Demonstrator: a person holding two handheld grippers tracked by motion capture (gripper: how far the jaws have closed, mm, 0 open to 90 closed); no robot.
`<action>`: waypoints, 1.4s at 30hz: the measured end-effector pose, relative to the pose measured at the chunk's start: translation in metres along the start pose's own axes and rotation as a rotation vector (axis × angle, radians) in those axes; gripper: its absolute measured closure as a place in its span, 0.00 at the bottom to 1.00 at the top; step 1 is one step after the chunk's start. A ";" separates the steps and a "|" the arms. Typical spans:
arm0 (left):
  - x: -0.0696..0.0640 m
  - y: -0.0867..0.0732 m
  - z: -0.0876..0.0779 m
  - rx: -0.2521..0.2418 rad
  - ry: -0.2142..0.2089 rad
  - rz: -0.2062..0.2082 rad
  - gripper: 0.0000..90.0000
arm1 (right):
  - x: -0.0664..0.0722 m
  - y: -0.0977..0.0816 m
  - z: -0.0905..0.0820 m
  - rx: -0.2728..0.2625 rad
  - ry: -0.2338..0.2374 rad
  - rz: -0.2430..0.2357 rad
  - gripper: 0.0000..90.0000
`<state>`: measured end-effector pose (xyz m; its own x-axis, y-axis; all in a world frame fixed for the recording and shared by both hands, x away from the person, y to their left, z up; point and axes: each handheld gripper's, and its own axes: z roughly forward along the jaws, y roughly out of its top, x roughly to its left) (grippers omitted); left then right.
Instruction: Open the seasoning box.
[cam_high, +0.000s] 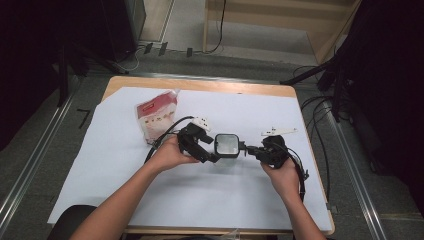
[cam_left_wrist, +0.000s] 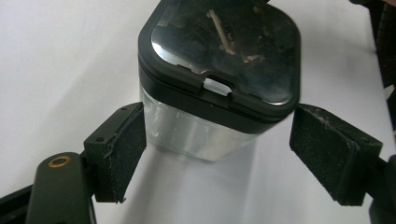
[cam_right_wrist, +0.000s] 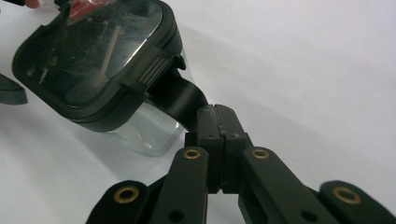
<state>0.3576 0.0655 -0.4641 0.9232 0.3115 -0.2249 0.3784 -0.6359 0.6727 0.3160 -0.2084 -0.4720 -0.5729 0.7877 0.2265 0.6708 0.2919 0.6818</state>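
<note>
A small clear box with a black, glossy lid (cam_high: 226, 145) stands on the white sheet mid-table. My left gripper (cam_high: 209, 151) reaches it from the left. In the left gripper view its jaws (cam_left_wrist: 219, 126) stand wide on either side of the box (cam_left_wrist: 219, 60); the left pad (cam_left_wrist: 122, 149) is close to the clear wall and the right pad (cam_left_wrist: 327, 154) is apart from it. My right gripper (cam_high: 250, 149) comes from the right and is shut (cam_right_wrist: 217, 112) on a black tab (cam_right_wrist: 180, 95) that sticks out from the lid (cam_right_wrist: 93, 60).
A red and white pouch (cam_high: 156, 116) lies on the white sheet (cam_high: 125, 170) behind my left hand. The sheet covers most of the wooden table (cam_high: 200, 84). Cables trail on the floor to the right (cam_high: 320, 120).
</note>
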 end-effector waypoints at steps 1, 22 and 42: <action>0.000 0.000 0.002 -0.001 -0.001 0.001 0.22 | 0.000 0.000 0.000 0.000 -0.002 -0.001 1.00; -0.003 0.011 0.010 0.006 0.030 0.022 0.16 | 0.000 -0.001 0.001 -0.001 -0.010 0.009 1.00; -0.005 0.018 0.005 0.008 0.030 0.008 0.16 | 0.000 -0.001 0.001 -0.001 -0.006 0.006 1.00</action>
<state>0.3602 0.0488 -0.4539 0.9238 0.3274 -0.1987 0.3719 -0.6436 0.6689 0.3160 -0.2077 -0.4733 -0.5663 0.7926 0.2260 0.6734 0.2868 0.6813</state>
